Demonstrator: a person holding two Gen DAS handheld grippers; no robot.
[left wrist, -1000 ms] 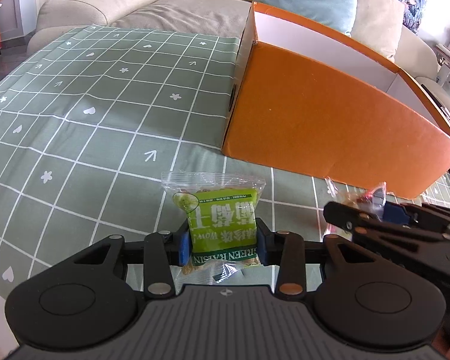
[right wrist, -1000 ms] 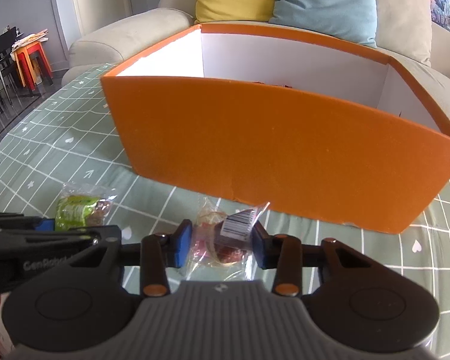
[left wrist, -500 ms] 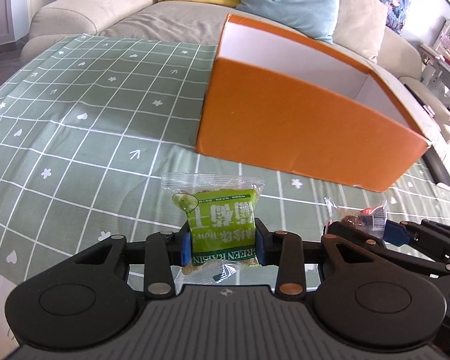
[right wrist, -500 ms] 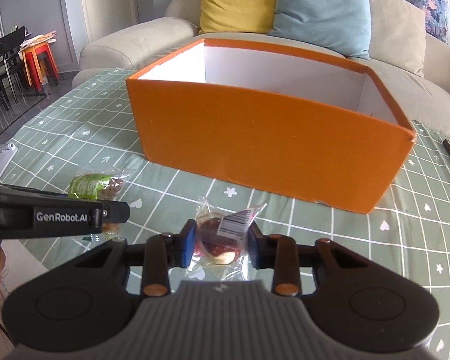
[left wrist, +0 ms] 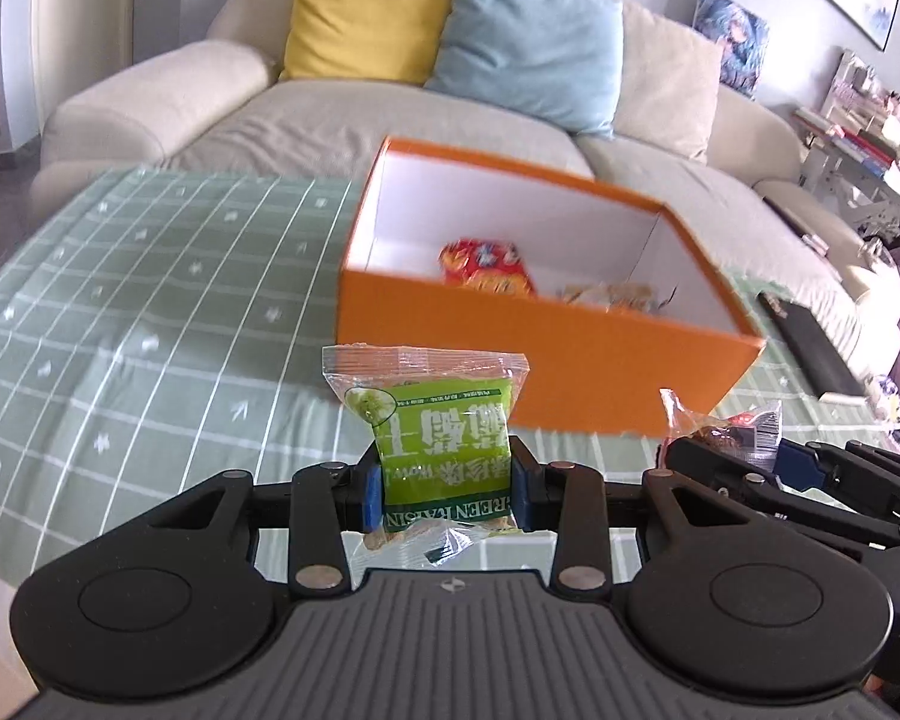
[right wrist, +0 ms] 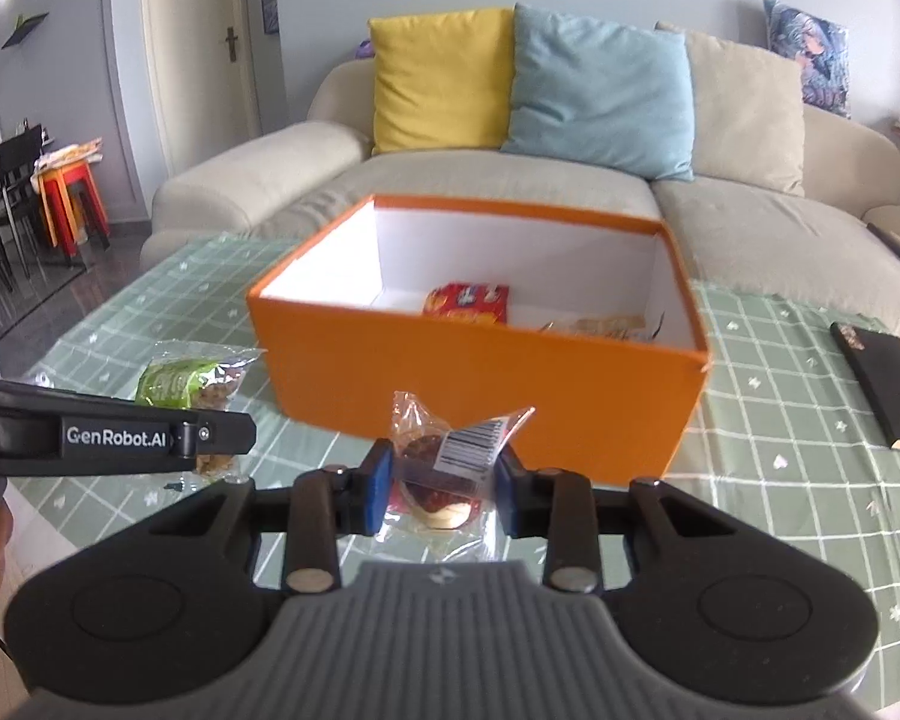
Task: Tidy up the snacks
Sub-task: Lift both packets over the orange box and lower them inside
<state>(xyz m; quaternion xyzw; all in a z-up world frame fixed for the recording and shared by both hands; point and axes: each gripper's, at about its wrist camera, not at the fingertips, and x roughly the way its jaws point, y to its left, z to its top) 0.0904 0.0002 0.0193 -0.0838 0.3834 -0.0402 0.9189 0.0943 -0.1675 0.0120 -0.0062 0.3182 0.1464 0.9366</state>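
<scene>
My left gripper (left wrist: 447, 495) is shut on a green raisin snack packet (left wrist: 441, 438) and holds it upright above the table, in front of the orange box (left wrist: 540, 372). My right gripper (right wrist: 441, 489) is shut on a clear packet with a red-brown snack (right wrist: 450, 462), also raised before the orange box (right wrist: 480, 396). The box is open and holds a red snack bag (right wrist: 468, 303) and pale packets (right wrist: 600, 324). The green packet also shows in the right wrist view (right wrist: 183, 384), and the right gripper's packet shows in the left wrist view (left wrist: 723, 426).
The table has a green checked cloth (left wrist: 150, 300). A black notebook (right wrist: 882, 384) lies on the table right of the box. A beige sofa (right wrist: 510, 180) with yellow and blue cushions stands behind the table.
Both grippers have risen with their packets and pulled back from the box, so the inside of the box and the snacks in it now show.
</scene>
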